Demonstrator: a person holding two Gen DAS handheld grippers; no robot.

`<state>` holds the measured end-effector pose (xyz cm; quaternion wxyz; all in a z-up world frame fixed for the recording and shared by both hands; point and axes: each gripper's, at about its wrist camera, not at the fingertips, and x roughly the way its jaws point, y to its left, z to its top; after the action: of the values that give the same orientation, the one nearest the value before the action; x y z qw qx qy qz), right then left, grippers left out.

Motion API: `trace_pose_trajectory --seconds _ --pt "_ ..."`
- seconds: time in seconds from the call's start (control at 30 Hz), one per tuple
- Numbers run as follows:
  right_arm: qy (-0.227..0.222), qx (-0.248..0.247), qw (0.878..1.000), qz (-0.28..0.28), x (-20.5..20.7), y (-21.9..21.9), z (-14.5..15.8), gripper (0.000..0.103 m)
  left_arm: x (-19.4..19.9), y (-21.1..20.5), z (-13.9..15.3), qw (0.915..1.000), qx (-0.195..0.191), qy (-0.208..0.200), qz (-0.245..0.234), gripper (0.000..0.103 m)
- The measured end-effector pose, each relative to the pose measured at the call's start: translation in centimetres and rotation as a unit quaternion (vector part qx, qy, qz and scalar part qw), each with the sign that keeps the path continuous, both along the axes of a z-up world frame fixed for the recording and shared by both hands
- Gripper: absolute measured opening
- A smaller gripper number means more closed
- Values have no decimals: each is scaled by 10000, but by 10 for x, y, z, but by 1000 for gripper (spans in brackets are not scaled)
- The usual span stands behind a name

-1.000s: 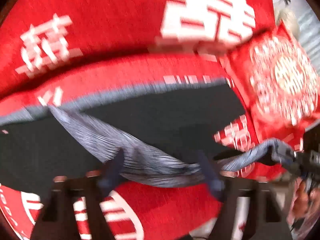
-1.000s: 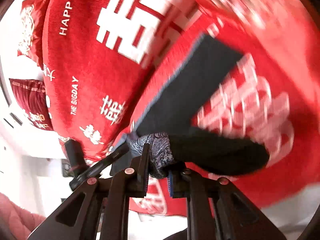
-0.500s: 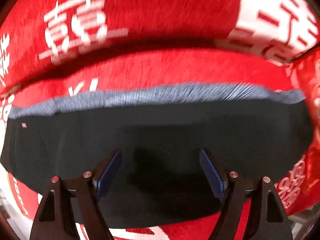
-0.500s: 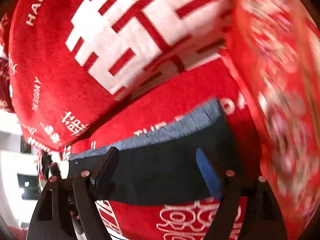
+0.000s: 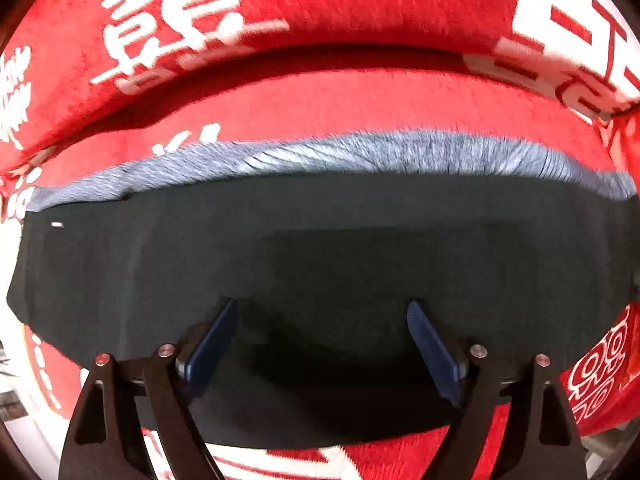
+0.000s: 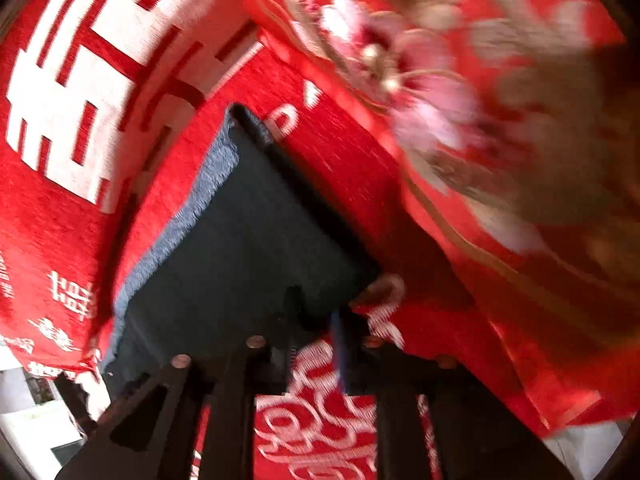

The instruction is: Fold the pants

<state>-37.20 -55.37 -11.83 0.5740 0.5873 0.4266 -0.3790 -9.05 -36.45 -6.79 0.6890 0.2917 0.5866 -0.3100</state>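
Folded pants lie flat on red sofa cover, apparently unheld.

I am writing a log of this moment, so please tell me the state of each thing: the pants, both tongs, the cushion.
Pants: folded, lying flat on the red cover, grey band showing along the far edge.
Left tongs: open, empty, over the pants.
Right tongs: narrow gap at the pants' corner; grip unclear, blurred.
Cushion: right of the pants, blurred.
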Motion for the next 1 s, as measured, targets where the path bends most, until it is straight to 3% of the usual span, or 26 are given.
trace_pose_trajectory --seconds 0.03,0.17,0.2,0.3,0.37,0.4,0.43,0.47,0.57,0.73,0.8,0.9,1.0 --pt "154 -223 9995 152 3 0 13 31 2 -2 10 9999 -152 -30 -6 87" --pt "-233 -1104 9880 1059 36 3 52 35 11 -29 28 9975 -506 -421 -254 87" --pt "-297 -1164 9844 1287 53 -2 51 41 15 -40 25 9971 -502 -524 -238 87" --pt "-314 -1243 9782 1632 93 -23 32 44 27 -66 2 9972 -387 -641 6 87" --pt "73 -1242 9712 2032 118 -33 6 44 36 -74 -18 9979 -131 -627 119 87" --pt "290 -1192 9707 2067 119 -37 -6 42 42 -74 -26 9978 -6 -647 140 89" --pt "222 -1190 9716 2035 122 -40 -10 41 46 -70 -28 9977 -91 -653 145 90" --pt "68 -1356 9711 1964 117 -44 -8 40 50 -62 -26 9973 -183 -701 114 90" --pt "319 -1586 9658 2028 109 -47 -2 40 59 -34 -20 9958 -116 -907 64 90" --pt "418 -1495 9662 2057 96 -45 3 41 75 5 -9 9958 -60 -904 155 90" --pt "499 -1234 9745 1807 93 -40 10 43 80 22 -8 9945 314 -986 179 90" --pt "-359 -853 9808 1717 93 -16 24 44 89 67 0 9952 236 -899 301 90" --pt "-1139 -365 9743 1906 115 41 33 46 112 107 8 9946 271 -914 417 90"
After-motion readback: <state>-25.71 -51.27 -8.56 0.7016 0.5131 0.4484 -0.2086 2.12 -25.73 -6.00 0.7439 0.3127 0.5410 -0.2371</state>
